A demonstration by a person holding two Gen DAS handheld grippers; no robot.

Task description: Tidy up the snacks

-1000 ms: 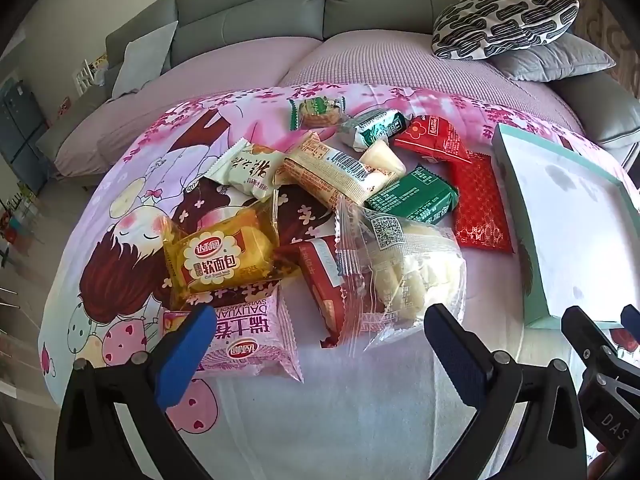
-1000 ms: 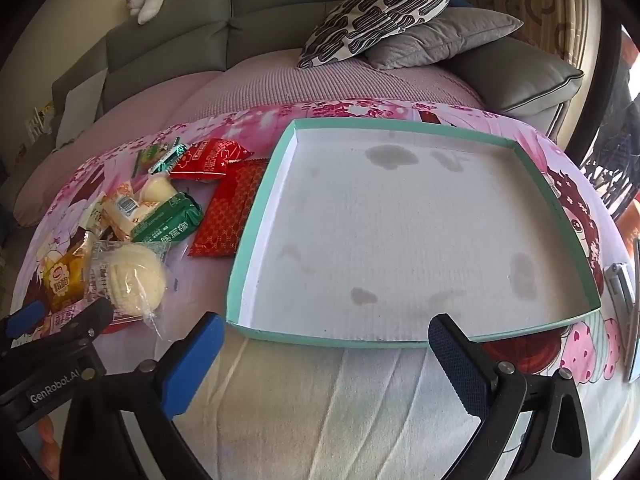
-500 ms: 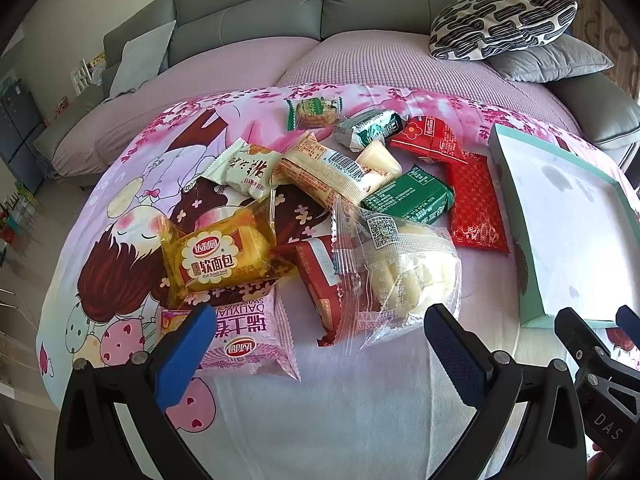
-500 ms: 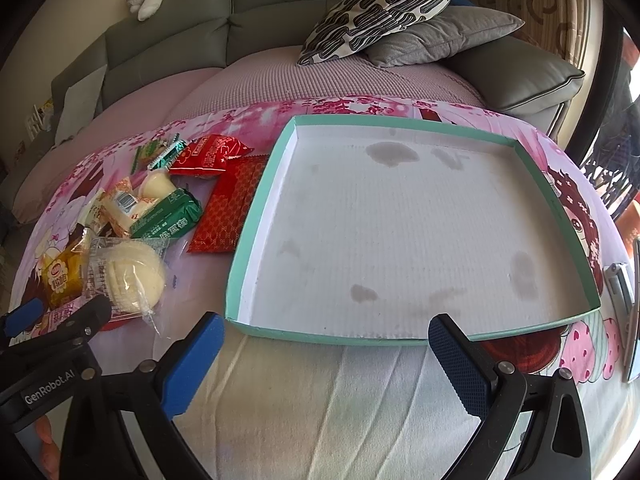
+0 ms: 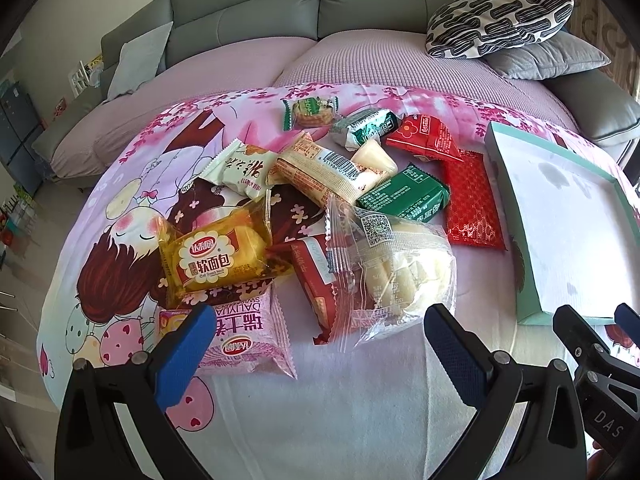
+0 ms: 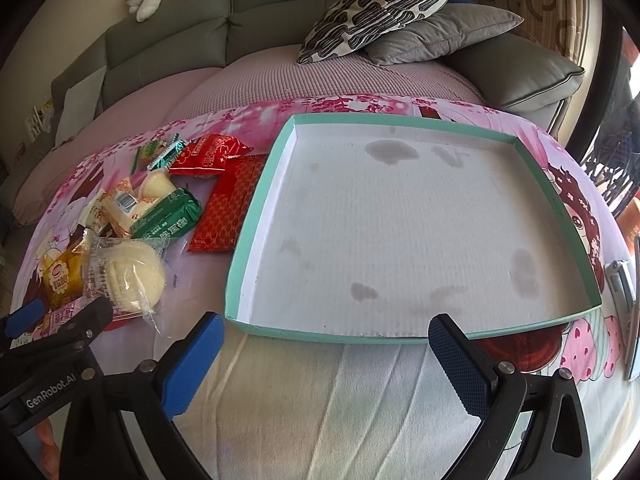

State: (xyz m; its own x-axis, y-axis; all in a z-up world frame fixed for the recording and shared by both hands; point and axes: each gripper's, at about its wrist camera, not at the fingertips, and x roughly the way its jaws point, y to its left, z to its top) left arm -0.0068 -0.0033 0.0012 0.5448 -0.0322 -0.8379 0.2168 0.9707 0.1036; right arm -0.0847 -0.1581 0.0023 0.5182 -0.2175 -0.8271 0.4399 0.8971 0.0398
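1. Hovering over the snack pile [image 5: 320,208], left gripper [image 5: 320,344]: jaws wide apart, holding nothing.
2. Right gripper [image 6: 324,356]: jaws wide apart, holding nothing, before one teal tray [image 6: 256,208].
3. Snacks: about twelve packets, all beside the tray.

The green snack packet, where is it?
In the left wrist view the green snack packet lies mid-pile, just left of the flat red packet and behind the clear bun bag.

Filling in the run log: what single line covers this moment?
left gripper: open, empty, facing snack pile | right gripper: open, empty, facing tray | tray: no snacks | stage: pre-grasp
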